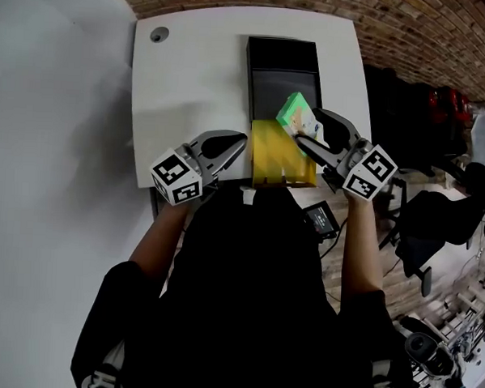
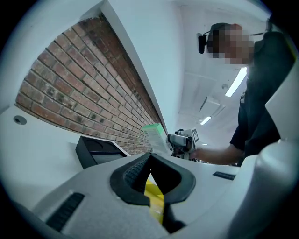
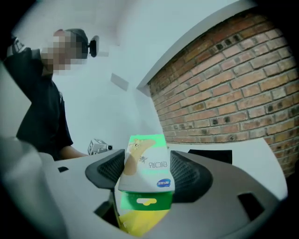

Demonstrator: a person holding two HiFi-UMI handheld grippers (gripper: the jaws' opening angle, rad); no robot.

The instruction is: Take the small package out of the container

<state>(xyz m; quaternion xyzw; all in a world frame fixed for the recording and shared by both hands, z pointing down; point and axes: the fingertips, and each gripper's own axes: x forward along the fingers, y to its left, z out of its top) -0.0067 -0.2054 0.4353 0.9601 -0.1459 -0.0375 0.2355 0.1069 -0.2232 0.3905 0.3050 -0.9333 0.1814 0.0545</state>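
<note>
Right gripper (image 1: 306, 127): jaws fairly wide but clamped on the package (image 1: 295, 112), one pad on each side; the right gripper view shows it filling the gap.
Left gripper (image 1: 242, 143): jaws narrow, pinched on the yellow container's (image 1: 270, 154) left wall; a yellow edge shows betw. the pads in its own view.
Package: small, green and white w/ print, up in the air at the container's far right corner. Looks clear of the rim, not resting on anything.
Container: yellow, open top, at the near edge of the white worktop (image 1: 192, 73), just in front of a black tray (image 1: 283, 70). Steadied by the left gripper only.
Inside the container: can't tell if anything else is in there; the head view is too dark and small.
Done so far: grasp made, package appears out of the container. That's the main part of the job.
Left to do: prob. just carry it off to one side, set it on bare worktop, open the jaws, then let go of the container.
Watch for: the grip is low on the package, so it could tip in the pads when carried; bare worktop lies mostly to the left.
</note>
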